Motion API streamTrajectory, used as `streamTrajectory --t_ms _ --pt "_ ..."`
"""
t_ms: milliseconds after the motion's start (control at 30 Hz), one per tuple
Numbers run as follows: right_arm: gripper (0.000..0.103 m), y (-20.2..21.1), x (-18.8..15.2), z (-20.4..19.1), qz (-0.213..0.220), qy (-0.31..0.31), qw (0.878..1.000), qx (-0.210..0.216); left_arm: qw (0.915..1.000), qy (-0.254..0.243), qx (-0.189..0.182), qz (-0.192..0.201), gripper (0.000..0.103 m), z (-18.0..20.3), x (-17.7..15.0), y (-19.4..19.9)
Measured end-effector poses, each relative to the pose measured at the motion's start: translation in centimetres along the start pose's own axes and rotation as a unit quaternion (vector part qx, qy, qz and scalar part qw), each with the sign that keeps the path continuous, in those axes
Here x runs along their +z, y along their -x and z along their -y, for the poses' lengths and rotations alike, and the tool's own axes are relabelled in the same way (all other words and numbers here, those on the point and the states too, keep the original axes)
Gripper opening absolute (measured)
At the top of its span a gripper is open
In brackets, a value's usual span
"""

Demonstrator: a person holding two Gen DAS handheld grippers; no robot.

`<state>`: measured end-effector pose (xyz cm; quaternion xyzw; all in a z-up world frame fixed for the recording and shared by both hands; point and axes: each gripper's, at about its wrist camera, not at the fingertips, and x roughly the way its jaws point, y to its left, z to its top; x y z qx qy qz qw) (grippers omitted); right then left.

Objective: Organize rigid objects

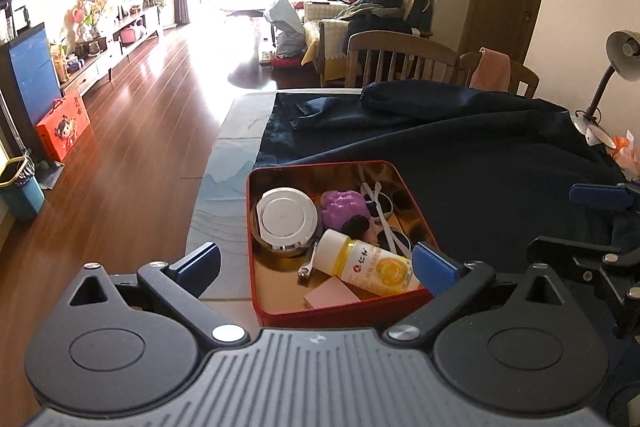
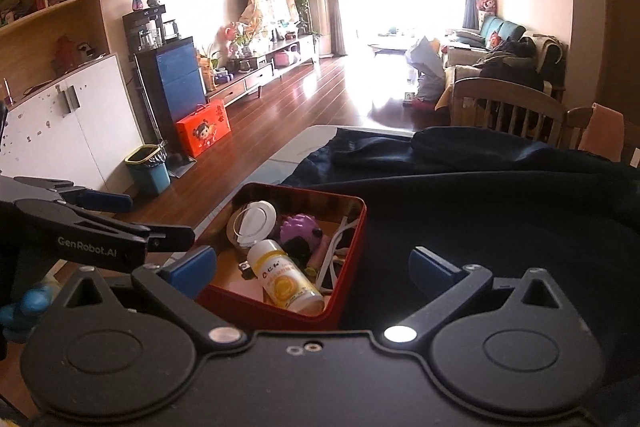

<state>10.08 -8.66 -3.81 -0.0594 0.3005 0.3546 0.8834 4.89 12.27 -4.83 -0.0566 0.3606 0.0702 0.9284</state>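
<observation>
A red tin box (image 1: 256, 291) (image 2: 352, 251) sits on the table at the edge of a dark cloth. Inside lie a white round lid (image 1: 286, 217) (image 2: 256, 215), a purple toy (image 1: 344, 207) (image 2: 300, 227), a white-and-yellow bottle (image 1: 368, 263) (image 2: 286, 281), nail clippers (image 1: 307, 267), a pink pad (image 1: 330, 293) and white straps (image 1: 384, 223). My left gripper (image 1: 318, 267) is open and empty, its fingers on either side of the box's near end. My right gripper (image 2: 312, 269) is open and empty just before the box. The left gripper also shows in the right wrist view (image 2: 132, 227).
A dark blue cloth (image 1: 480, 155) (image 2: 500, 207) covers most of the table. Wooden chairs (image 1: 400, 59) stand behind the table. A desk lamp (image 1: 620, 59) stands at the far right. A bin (image 2: 148, 169) and an orange box (image 2: 204, 131) are on the floor to the left.
</observation>
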Motion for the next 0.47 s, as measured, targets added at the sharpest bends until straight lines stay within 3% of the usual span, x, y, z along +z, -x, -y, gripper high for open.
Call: streamTrajectory --t_ms 467 --pt "0.103 1.0 -1.4 0.4 -0.008 -0.019 1.000 -0.008 0.9999 -0.006 -0.009 -0.001 0.103 1.3 -0.4 0.3"
